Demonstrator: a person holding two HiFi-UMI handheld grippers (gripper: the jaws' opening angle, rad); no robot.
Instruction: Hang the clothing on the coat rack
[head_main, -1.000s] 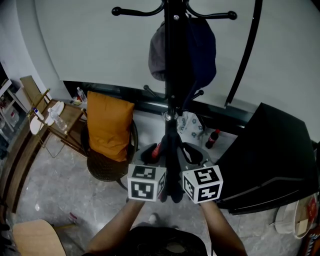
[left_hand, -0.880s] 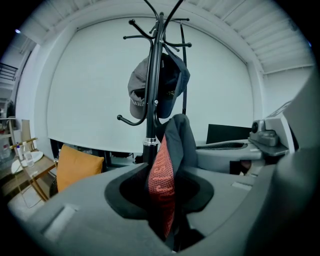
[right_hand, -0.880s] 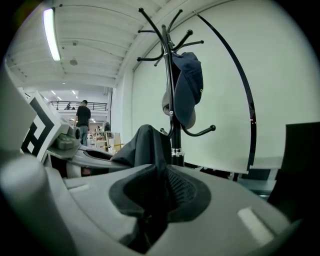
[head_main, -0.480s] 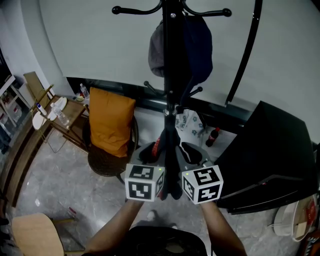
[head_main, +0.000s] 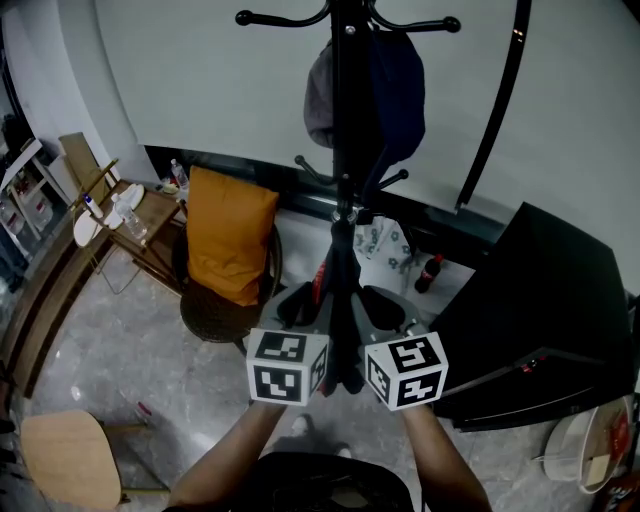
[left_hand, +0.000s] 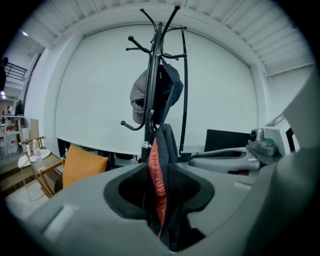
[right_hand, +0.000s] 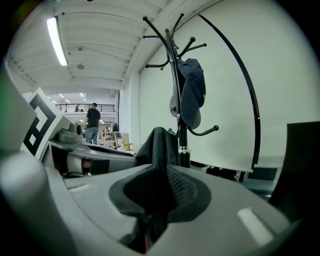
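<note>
Grey floor and a pale wall backed the head view, where the coat rack (head_main: 343, 150) stood at 12 o'clock from both grippers, equally near each. The dark clothing (head_main: 343, 345) hung between them, its long axis upright. In the left gripper view, the left gripper (left_hand: 161, 200) was clamped on the clothing's red-edged fold, which pointed up toward 12 o'clock. In the right gripper view, the right gripper (right_hand: 157, 200) pinched the same cloth. The rack's hooks stood high at 12 o'clock, so a lift up and forward looked needed.
</note>
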